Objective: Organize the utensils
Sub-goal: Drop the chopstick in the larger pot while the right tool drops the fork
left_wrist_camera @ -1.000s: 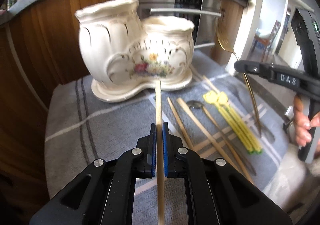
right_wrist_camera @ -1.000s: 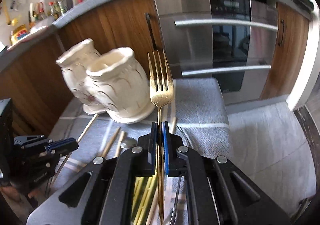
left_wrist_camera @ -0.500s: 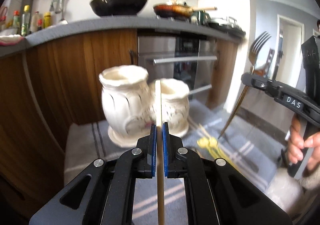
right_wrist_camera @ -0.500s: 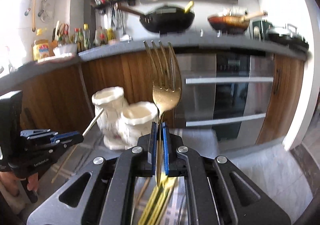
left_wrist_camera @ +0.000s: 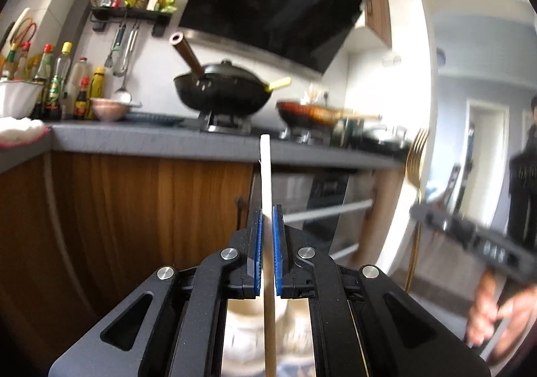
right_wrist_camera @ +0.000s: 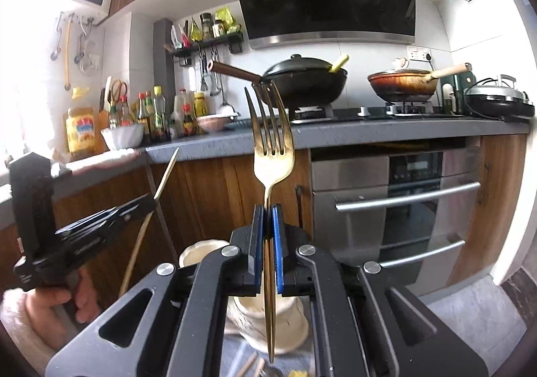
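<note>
Left wrist view: our left gripper (left_wrist_camera: 267, 249) clamps wooden chopstick (left_wrist_camera: 265, 182) mid-shaft, upright, likely for dropping into ceramic holder (left_wrist_camera: 245, 323) below.

Right wrist view: our right gripper (right_wrist_camera: 267, 251) pinches gold fork (right_wrist_camera: 272, 155) by handle, tines up, above same holder's rim.

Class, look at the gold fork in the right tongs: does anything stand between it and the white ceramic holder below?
Nothing visible does. The fork hangs upright in the right tongs, with the holder open just beneath its handle tip.
</note>
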